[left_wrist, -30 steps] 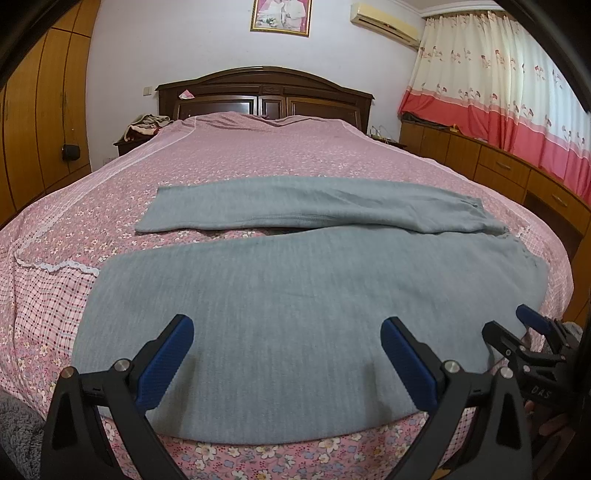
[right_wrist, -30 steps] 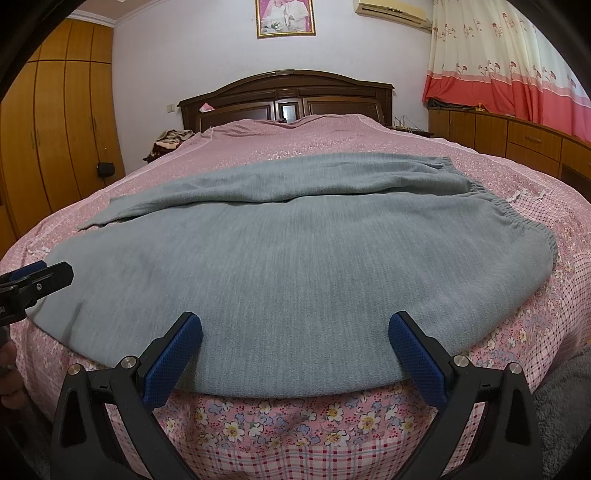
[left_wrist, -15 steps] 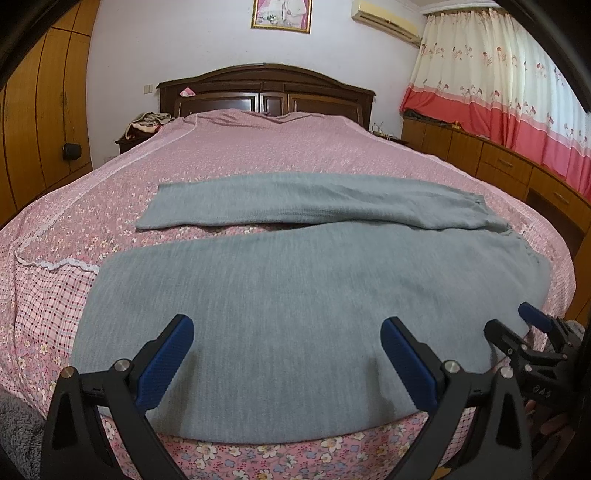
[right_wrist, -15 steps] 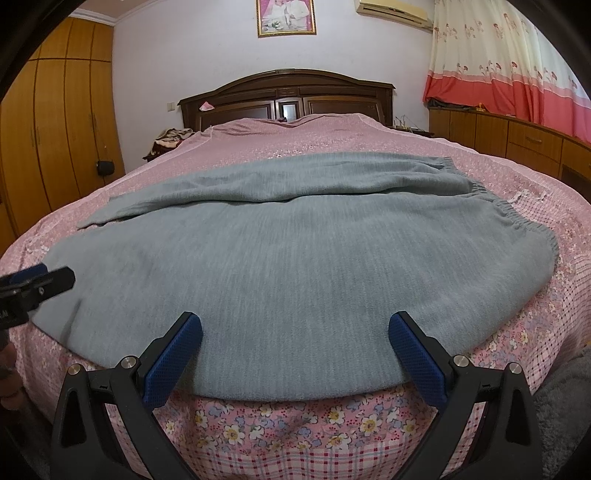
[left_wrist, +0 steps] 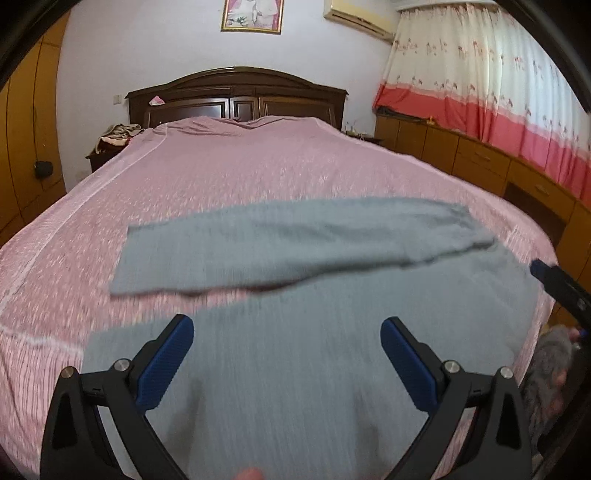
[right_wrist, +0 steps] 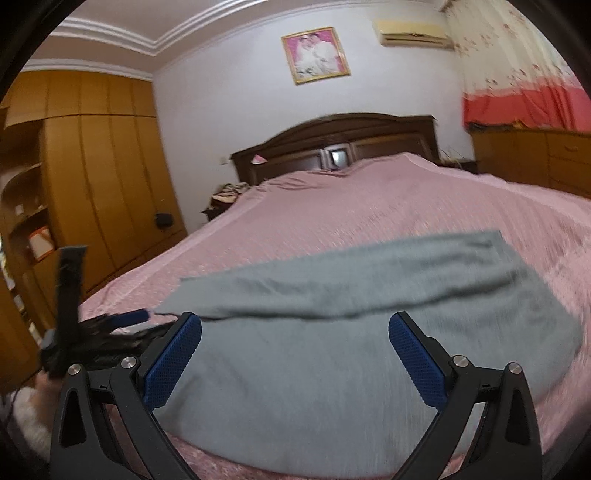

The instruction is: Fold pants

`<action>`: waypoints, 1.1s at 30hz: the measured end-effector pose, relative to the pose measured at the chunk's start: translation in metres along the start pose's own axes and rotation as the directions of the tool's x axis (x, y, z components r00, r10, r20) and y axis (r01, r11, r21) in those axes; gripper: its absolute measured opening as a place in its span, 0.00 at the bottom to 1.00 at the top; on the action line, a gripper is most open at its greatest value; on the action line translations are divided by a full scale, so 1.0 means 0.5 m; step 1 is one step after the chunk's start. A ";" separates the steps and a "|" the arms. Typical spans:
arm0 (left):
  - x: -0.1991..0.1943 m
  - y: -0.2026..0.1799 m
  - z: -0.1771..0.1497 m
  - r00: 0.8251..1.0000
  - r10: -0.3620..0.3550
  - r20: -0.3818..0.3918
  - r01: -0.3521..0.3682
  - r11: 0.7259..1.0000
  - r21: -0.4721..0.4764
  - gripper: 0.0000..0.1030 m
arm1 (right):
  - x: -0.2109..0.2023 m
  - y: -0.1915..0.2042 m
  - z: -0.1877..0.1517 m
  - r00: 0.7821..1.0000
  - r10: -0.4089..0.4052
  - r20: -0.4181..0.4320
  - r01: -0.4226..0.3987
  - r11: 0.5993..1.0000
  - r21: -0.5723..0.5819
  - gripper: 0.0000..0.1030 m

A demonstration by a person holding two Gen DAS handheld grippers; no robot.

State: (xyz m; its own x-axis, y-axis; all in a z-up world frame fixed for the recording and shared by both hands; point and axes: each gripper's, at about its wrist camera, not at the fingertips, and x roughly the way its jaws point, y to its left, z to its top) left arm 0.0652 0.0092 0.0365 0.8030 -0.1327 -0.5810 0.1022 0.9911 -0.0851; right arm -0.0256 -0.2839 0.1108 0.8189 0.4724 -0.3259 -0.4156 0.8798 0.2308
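Both hand-held grippers, left and right, hover released over the pants. Pinch the near leg's edge at both ends and carry it evenly over the far leg.

The pants lie across the near end of the bed, one leg behind the other. The headboard stands behind, wardrobe left, cabinets right.

Bedroom w/ pale walls: dark wood headboard, framed pic above, AC unit, orange wardrobe, red-white curtains.
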 end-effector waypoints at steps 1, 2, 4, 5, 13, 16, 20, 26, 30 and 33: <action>0.005 0.007 0.011 1.000 -0.002 -0.002 0.002 1.000 -0.010 1.00 | -0.001 0.004 0.010 1.000 0.023 0.004 -0.022 1.000 -0.013 1.00; 0.015 0.017 0.027 1.000 -0.005 -0.008 0.005 1.000 -0.021 1.00 | -0.001 0.008 0.024 0.999 0.036 -0.004 -0.036 0.999 -0.028 1.00; 0.033 0.033 0.051 1.000 -0.014 -0.010 0.013 0.999 -0.041 1.00 | 0.010 0.011 0.043 0.999 0.023 -0.031 -0.023 0.999 -0.027 1.00; 0.042 0.041 0.063 1.000 -0.012 -0.004 0.011 0.999 -0.051 1.00 | 0.018 0.010 0.054 0.999 0.035 -0.037 -0.035 0.999 -0.016 1.00; 0.135 0.039 0.141 0.993 0.015 -0.117 0.006 0.985 0.173 1.00 | 0.133 -0.037 0.185 0.963 0.168 -0.211 -0.213 0.953 -0.215 1.00; 0.160 0.014 0.174 0.983 -0.080 -0.163 0.134 0.928 0.348 1.00 | 0.244 -0.057 0.225 0.885 0.183 -0.427 -0.361 0.850 -0.384 0.95; 0.207 -0.019 0.220 0.972 -0.068 -0.225 0.198 0.753 0.628 1.00 | 0.391 -0.081 0.247 0.729 0.112 -0.676 -0.537 0.705 -0.462 0.78; 0.315 -0.011 0.292 0.926 -0.093 -0.366 0.326 0.686 0.651 1.00 | 0.572 -0.141 0.247 0.582 -0.024 -0.813 -0.629 0.620 -0.469 0.78; 0.412 0.003 0.307 0.898 -0.048 -0.437 0.357 0.662 0.659 0.98 | 0.669 -0.174 0.224 0.487 -0.072 -0.871 -0.667 0.613 -0.423 0.78; 0.473 0.033 0.299 0.870 -0.028 -0.492 0.382 0.669 0.637 0.92 | 0.705 -0.199 0.189 0.384 -0.115 -0.916 -0.711 0.596 -0.373 0.78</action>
State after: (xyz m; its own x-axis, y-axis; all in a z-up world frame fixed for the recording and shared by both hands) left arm 0.3448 -0.0047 0.0187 0.4073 -0.1476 -0.9013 0.7492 0.6184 0.2373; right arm 0.3415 -0.2100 0.0595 -0.0006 0.1297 -0.9916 -0.9777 0.2082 0.0279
